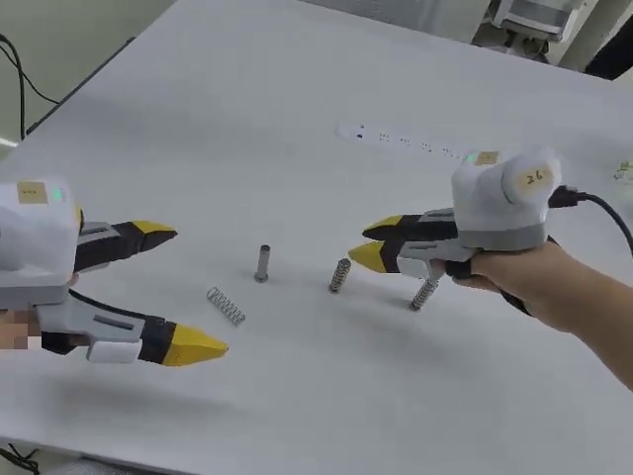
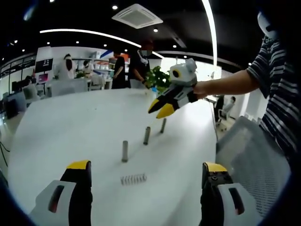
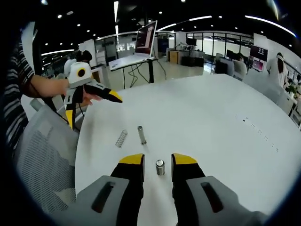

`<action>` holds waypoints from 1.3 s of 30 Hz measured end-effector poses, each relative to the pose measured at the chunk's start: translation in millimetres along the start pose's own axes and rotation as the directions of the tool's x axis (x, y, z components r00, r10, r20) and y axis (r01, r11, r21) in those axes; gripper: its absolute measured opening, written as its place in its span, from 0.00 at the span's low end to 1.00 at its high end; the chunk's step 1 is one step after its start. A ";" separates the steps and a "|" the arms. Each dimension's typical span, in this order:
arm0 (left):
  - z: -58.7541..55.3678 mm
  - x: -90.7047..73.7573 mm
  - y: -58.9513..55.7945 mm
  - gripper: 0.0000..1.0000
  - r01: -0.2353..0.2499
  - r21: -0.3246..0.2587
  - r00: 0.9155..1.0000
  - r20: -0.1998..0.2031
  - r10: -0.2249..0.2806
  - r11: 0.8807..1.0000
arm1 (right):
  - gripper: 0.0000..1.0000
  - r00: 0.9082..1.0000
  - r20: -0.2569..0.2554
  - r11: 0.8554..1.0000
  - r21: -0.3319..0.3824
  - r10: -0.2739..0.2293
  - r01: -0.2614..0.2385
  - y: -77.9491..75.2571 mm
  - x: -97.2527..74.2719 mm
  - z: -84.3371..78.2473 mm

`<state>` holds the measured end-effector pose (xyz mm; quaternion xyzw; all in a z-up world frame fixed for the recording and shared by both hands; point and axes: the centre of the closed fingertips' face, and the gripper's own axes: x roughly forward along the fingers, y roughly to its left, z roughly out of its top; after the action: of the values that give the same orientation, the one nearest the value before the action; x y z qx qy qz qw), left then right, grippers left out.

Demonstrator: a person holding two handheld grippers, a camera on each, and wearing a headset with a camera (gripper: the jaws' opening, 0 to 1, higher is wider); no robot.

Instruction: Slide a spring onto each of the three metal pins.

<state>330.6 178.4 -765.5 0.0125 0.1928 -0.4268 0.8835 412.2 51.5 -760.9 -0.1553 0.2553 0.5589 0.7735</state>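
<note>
In the head view the left gripper (image 1: 183, 290) sits nearest, at 8 o'clock in the picture, its yellow-tipped jaws spread wide with nothing between them. Just beyond its lower jaw a loose spring (image 1: 226, 305) lies flat on the white table (image 1: 297, 89). At 1 o'clock from that spring a bare metal pin (image 1: 262, 263) stands upright, apart from it. At 3 o'clock from the bare pin stands a second pin (image 1: 339, 275) with a spring coiled around it. Farther along the same line a third pin (image 1: 424, 293), also wearing a spring, stands below the body of the right gripper (image 1: 364, 243). A hand (image 1: 534, 282) holds that gripper at 3 o'clock in the picture. Its jaws are narrowly parted and grip nothing. In the right gripper view the second pin stands between the jaw tips, clear of both. Far across the table, at 12 to 1 o'clock, lies a white power strip (image 1: 406, 141).
</note>
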 end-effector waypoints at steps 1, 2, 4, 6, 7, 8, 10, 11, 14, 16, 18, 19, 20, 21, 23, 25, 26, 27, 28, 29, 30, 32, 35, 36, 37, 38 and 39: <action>0.1 -0.1 0.2 0.95 0.000 -0.001 1.000 0.000 0.000 1.000 | 0.21 1.000 0.011 1.000 0.013 -0.004 0.004 1.1 -1.8 0.2; 0.2 -0.2 0.1 0.95 -0.001 -0.001 1.000 0.000 0.001 1.000 | 0.22 1.000 0.019 1.000 0.018 -0.001 0.001 2.8 -3.8 -0.1; 0.4 -0.3 0.3 0.95 -0.003 0.003 1.000 -0.001 0.003 1.000 | 0.22 0.999 0.042 0.999 0.046 -0.008 0.006 4.6 -9.1 -1.1; 0.9 0.0 0.1 0.95 -0.003 0.000 1.000 0.001 0.003 1.000 | 0.22 0.998 0.055 0.999 0.051 -0.017 0.014 5.8 -14.8 -3.3; 0.4 0.4 0.1 0.95 -0.004 0.003 1.000 -0.003 0.004 1.000 | 0.22 0.998 0.056 0.998 0.059 -0.020 0.016 6.0 -16.8 -4.8; 0.4 0.6 0.1 0.95 -0.003 0.003 1.000 -0.003 0.003 1.000 | 0.22 0.998 0.057 0.998 0.066 -0.025 0.021 6.7 -19.6 -7.3; 0.2 1.5 -0.4 0.95 -0.002 0.002 1.000 -0.005 0.002 1.000 | 0.22 0.997 0.070 0.996 0.089 -0.034 0.028 6.8 -23.5 -10.4; 0.2 2.1 -0.6 0.95 -0.001 0.002 1.000 -0.005 0.001 1.000 | 0.22 0.997 0.067 0.995 0.091 -0.034 0.028 6.4 -24.5 -12.8; 1.0 3.6 -1.4 0.95 0.003 0.004 1.000 -0.006 -0.003 1.000 | 0.22 0.997 0.062 0.995 0.093 -0.039 0.033 9.5 -26.5 -19.5; 1.7 4.3 -1.3 0.95 0.003 0.003 1.000 -0.004 -0.003 1.000 | 0.22 0.997 0.063 0.994 0.101 -0.036 0.029 11.4 -27.1 -22.9; 1.8 5.0 -1.5 0.95 0.005 0.003 1.000 -0.006 -0.005 1.000 | 0.22 0.998 0.061 0.994 0.107 -0.032 0.025 12.4 -26.7 -25.4; 1.5 5.2 -1.6 0.94 0.005 0.004 1.000 -0.008 -0.005 1.000 | 0.22 0.998 0.061 0.994 0.110 -0.032 0.025 12.4 -26.5 -26.4; 1.2 5.2 -1.9 0.94 0.005 0.006 1.000 -0.009 -0.005 1.000 | 0.22 0.998 0.056 0.994 0.109 -0.033 0.026 12.5 -26.1 -28.2; 1.2 5.2 -2.0 0.94 0.005 0.005 1.000 -0.009 -0.005 1.000 | 0.22 0.998 0.056 0.994 0.107 -0.032 0.026 12.6 -25.9 -29.2; 1.1 5.0 -1.6 0.94 0.003 0.003 1.000 -0.009 -0.003 1.000 | 0.22 0.998 0.052 0.994 0.111 -0.027 0.021 14.4 -25.8 -31.6; 0.8 4.7 -1.2 0.94 0.002 0.002 1.000 -0.008 -0.002 1.000 | 0.22 0.999 0.044 0.993 0.112 -0.024 0.019 16.6 -24.9 -34.9; 1.0 4.6 -1.2 0.94 0.001 0.002 1.000 -0.007 -0.001 1.000 | 0.22 0.999 0.039 0.994 0.110 -0.024 0.020 17.1 -24.5 -36.7; 0.9 4.5 -1.2 0.94 0.000 0.002 1.000 -0.007 0.000 1.000 | 0.22 0.999 0.031 0.994 0.109 -0.022 0.018 17.5 -24.1 -39.6; 0.6 4.3 -1.2 0.94 -0.001 0.002 1.000 -0.008 0.001 1.000 | 0.21 0.999 0.027 0.994 0.111 -0.020 0.017 17.9 -23.9 -40.8; 0.5 4.2 -1.0 0.94 -0.002 0.002 1.000 -0.008 0.002 1.000 | 0.21 1.000 0.022 0.993 0.114 -0.017 0.014 18.1 -23.0 -43.2; 0.7 4.0 -1.1 0.94 -0.002 0.002 1.000 -0.008 0.002 1.000 | 0.21 1.000 0.018 0.994 0.113 -0.015 0.013 18.9 -22.7 -44.4; 0.8 3.7 -0.8 0.94 -0.003 -0.001 1.000 -0.006 0.003 1.000 | 0.21 1.000 0.013 0.994 0.109 -0.015 0.013 21.5 -22.1 -45.4; -0.2 3.7 -0.9 0.93 -0.003 -0.001 1.000 -0.010 0.003 1.000 | 0.21 1.000 0.007 0.994 0.108 -0.011 0.010 22.0 -21.0 -48.0; -0.4 3.7 -1.4 0.93 -0.002 -0.001 1.000 -0.010 0.002 1.000 | 0.21 1.000 0.006 0.994 0.109 -0.007 0.007 23.1 -20.4 -48.2; -0.5 3.7 -1.6 0.93 -0.001 -0.001 1.000 -0.010 0.001 1.000 | 0.20 1.000 0.006 0.994 0.109 -0.006 0.005 23.4 -20.1 -48.7; -0.9 3.7 -2.0 0.93 0.000 -0.001 1.000 -0.012 0.000 1.000 | 0.20 1.000 0.006 0.994 0.112 -0.005 0.004 23.8 -19.5 -49.0; -1.4 3.6 -2.0 0.93 -0.001 -0.001 1.000 -0.014 0.001 1.000 | 0.20 1.000 0.005 0.993 0.114 -0.004 0.003 24.7 -19.1 -48.8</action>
<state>330.6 174.7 -767.7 0.0152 0.1991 -0.4262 0.8823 373.4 18.9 -789.0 -0.1098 0.2842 0.5425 0.7828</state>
